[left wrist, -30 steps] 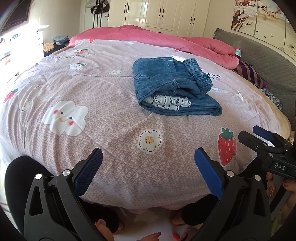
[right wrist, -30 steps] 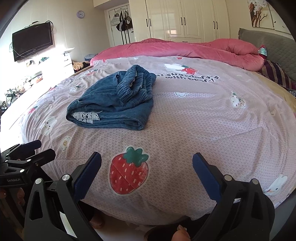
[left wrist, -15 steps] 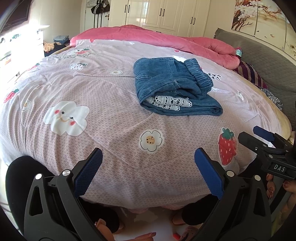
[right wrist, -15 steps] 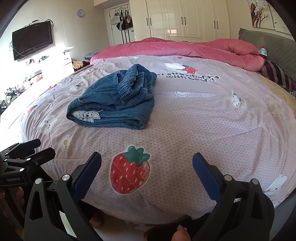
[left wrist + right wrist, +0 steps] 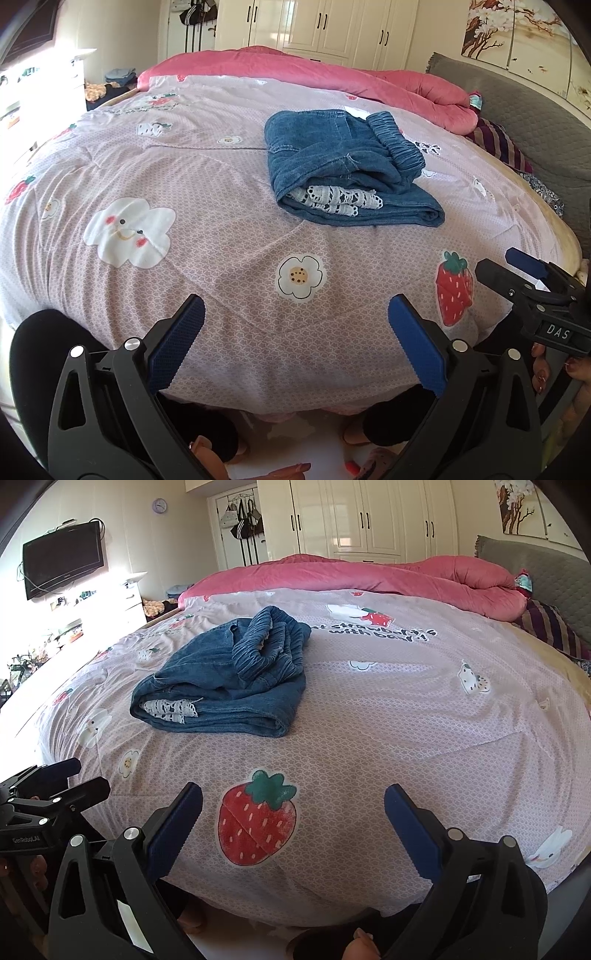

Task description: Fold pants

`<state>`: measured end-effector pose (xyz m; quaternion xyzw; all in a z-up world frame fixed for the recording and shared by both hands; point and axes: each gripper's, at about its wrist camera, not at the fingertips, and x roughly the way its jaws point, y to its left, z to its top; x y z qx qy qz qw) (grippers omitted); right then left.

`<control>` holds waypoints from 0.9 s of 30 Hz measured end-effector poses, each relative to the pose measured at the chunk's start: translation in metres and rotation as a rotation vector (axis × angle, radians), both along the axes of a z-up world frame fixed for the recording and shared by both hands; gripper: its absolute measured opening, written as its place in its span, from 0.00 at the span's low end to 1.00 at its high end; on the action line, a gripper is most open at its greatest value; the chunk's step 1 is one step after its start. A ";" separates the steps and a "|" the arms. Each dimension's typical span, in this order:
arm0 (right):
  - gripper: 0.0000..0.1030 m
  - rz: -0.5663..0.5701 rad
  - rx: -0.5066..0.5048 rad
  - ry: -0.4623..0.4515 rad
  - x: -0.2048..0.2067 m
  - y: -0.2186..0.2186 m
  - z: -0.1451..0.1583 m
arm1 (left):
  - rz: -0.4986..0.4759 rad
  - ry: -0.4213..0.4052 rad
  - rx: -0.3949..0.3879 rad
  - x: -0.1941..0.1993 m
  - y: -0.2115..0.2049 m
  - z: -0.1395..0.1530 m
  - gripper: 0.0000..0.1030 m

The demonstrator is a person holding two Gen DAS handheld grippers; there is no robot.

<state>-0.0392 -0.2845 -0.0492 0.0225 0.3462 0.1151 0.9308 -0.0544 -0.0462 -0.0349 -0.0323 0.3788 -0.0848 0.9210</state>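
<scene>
The blue denim pants lie folded in a compact bundle on the pink patterned bedspread, with white lace trim showing at the near fold and the elastic waistband on top. They also show in the right wrist view. My left gripper is open and empty, held off the near edge of the bed, well short of the pants. My right gripper is open and empty too, to the right of the left one. Each gripper shows in the other's view.
A rolled pink quilt lies across the far side of the bed. A grey headboard and striped pillow are at the right. White wardrobes stand behind; a TV and dresser are at the left. The person's legs and feet are below.
Both grippers have drifted very slightly; the pants sit a touch higher in the right wrist view. Nothing was taken hold of or let go.
</scene>
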 end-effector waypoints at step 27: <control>0.96 -0.029 -0.010 0.015 0.008 -0.001 0.001 | 0.006 0.023 0.051 0.003 0.000 -0.001 0.91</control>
